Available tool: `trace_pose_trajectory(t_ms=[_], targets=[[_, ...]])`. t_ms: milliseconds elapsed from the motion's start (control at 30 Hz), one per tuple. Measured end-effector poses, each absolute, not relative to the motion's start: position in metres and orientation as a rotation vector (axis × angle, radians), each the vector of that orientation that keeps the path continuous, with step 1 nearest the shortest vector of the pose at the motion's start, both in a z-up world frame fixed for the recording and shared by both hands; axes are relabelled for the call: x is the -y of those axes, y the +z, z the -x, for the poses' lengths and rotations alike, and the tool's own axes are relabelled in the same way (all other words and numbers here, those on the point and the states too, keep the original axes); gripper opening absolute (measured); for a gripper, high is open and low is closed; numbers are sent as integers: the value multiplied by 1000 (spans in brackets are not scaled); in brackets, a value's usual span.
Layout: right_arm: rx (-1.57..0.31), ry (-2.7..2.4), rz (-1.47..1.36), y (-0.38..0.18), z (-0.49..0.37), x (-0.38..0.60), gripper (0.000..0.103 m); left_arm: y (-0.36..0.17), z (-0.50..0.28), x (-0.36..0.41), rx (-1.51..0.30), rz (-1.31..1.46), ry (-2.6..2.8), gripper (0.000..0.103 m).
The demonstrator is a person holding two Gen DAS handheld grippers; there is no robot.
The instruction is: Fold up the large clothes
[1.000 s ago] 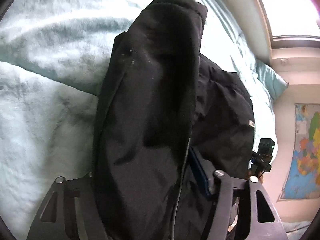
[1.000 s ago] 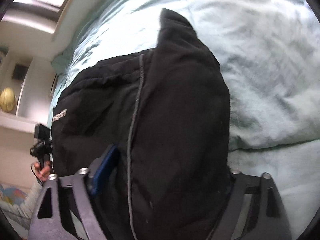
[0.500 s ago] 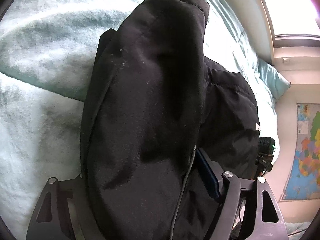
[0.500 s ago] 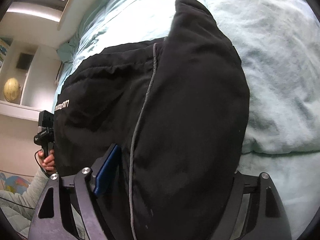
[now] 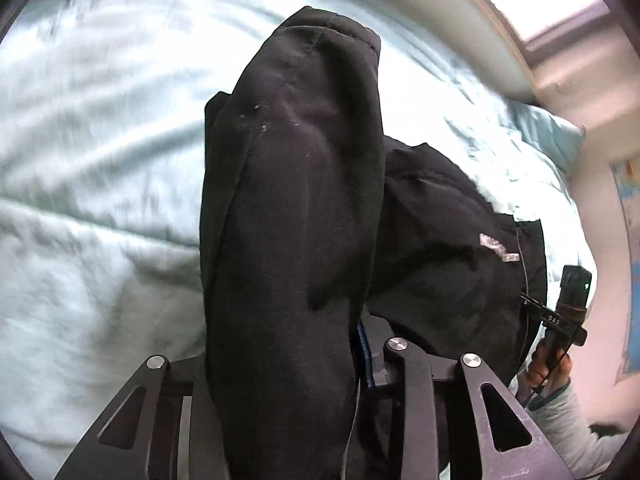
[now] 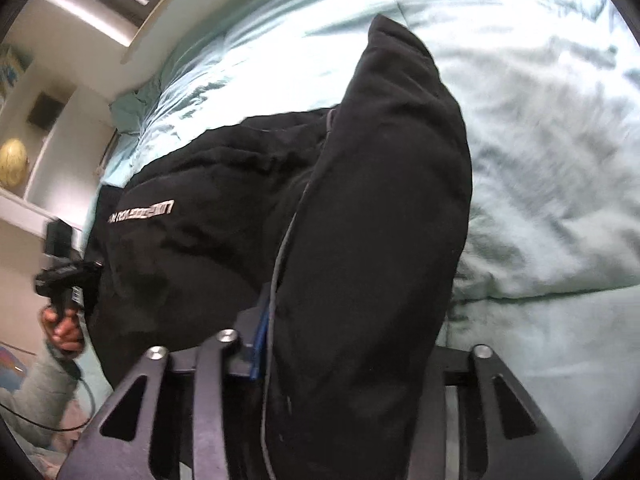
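A large black jacket with a small grey logo lies on a pale green bed. My left gripper is shut on a thick fold of the jacket, which rises as a black sleeve-like roll straight ahead and hides the fingertips. My right gripper is shut on another fold of the same jacket, lifted above the bed. The jacket body with its logo hangs between the two. Each gripper shows in the other's view: the right one, the left one.
The pale green duvet fills the area around the jacket, also in the right wrist view. A green pillow lies at the bed's far end. A wall map, a shelf with a yellow globe and a window border the bed.
Both grippers have risen and pulled back with the jacket, which now hangs more stretched between them. More of the jacket body and its logo shows. Both views are blurred by motion.
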State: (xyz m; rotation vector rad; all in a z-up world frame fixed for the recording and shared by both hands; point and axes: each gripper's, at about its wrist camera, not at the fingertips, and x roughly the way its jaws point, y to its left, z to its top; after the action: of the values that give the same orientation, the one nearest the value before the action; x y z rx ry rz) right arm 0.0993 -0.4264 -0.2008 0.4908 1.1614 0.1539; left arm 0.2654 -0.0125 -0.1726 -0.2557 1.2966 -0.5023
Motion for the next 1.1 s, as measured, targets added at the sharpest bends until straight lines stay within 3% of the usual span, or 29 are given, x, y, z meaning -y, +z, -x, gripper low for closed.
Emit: trace_pose_trajectory(t_ms=[233, 467, 733, 1100], targets=[[-1078, 125, -423, -142, -81, 405, 37, -93, -244, 45, -1139, 167, -581, 33], [-999, 67, -341, -73, -100, 420, 37, -60, -255, 57, -1013, 186, -632, 33], [-1008, 19, -259, -59, -171, 455, 38, -92, -307, 79, -1028, 247, -591, 33], [-1088, -64, -397, -137, -262, 508, 38, -177, -384, 51, -1127, 374, -435, 33]])
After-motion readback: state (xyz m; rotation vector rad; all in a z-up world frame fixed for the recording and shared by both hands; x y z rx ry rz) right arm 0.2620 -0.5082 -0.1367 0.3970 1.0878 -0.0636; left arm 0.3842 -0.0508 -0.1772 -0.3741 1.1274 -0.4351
